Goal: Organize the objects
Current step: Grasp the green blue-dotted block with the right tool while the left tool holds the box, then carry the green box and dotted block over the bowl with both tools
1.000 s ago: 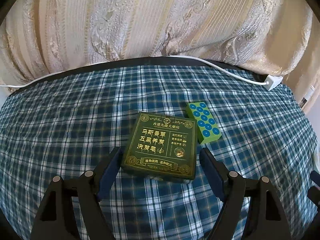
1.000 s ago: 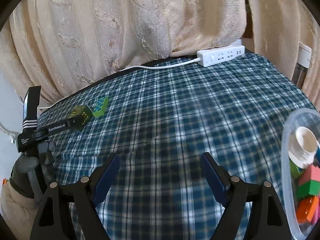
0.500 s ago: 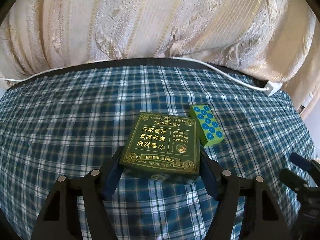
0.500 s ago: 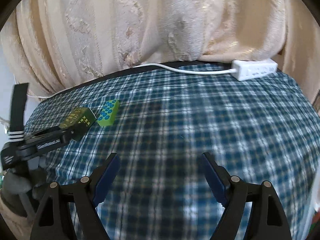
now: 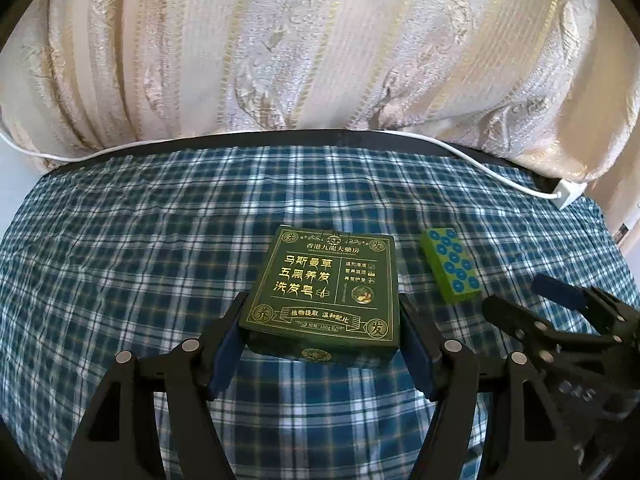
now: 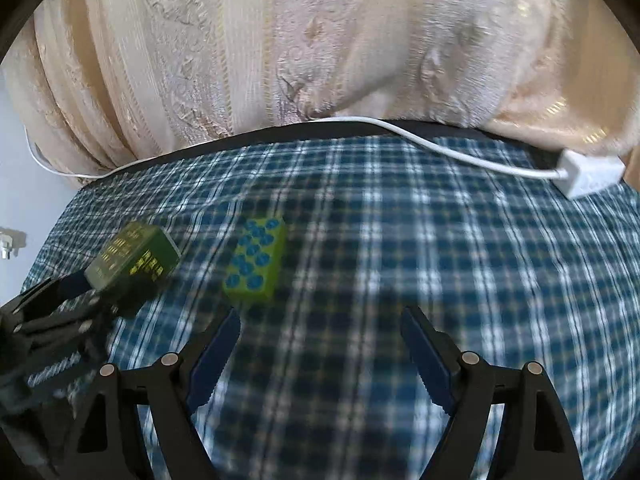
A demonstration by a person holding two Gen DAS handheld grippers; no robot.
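Left gripper (image 5: 322,330) clamps dark green box (image 5: 328,284) near the plaid tablecloth (image 5: 120,280) centre; right gripper (image 6: 320,344), jaws wide, empty, faces green dotted block (image 6: 256,260).

The bench (image 5: 120,264), draped in blue plaid cloth, carries a dark green box (image 5: 326,288) mid-surface, a light green block with blue dots (image 5: 451,265) beside it, and a white power strip (image 6: 592,174) with its cord (image 6: 440,146) along the far edge.

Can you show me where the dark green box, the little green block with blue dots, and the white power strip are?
dark green box (image 5: 326,288): left wrist view, printed top face.
green block (image 6: 256,262): right wrist view, dotted top face.
power strip (image 6: 592,174): right wrist view, white casing.
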